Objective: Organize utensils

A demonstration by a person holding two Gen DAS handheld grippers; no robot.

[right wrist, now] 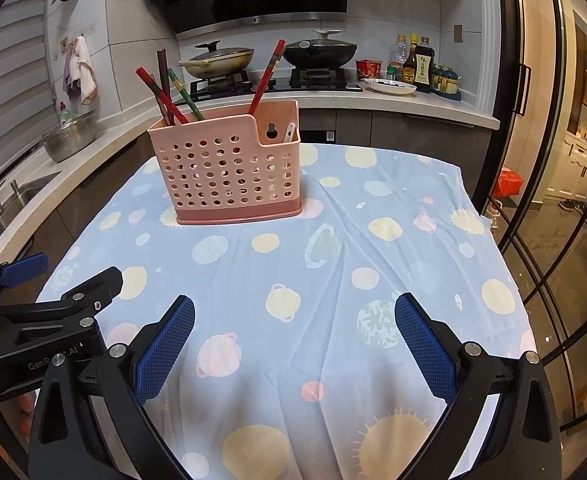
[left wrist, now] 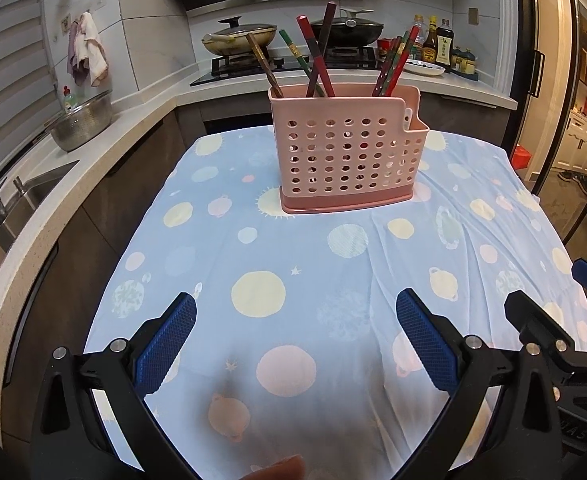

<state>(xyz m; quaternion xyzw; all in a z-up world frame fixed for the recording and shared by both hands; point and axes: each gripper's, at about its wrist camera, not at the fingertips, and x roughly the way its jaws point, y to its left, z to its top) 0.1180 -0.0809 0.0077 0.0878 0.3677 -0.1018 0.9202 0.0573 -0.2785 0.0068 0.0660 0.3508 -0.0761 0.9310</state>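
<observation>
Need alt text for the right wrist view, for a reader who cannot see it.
A pink perforated utensil holder with chopsticks standing in it sits on a table under a blue planet-print cloth. The right gripper hangs open and empty in the foreground; the left gripper shows at the left edge.

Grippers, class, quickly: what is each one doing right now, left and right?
Left gripper: open, holding nothing, above the tablecloth.
Right gripper: open, holding nothing.
</observation>
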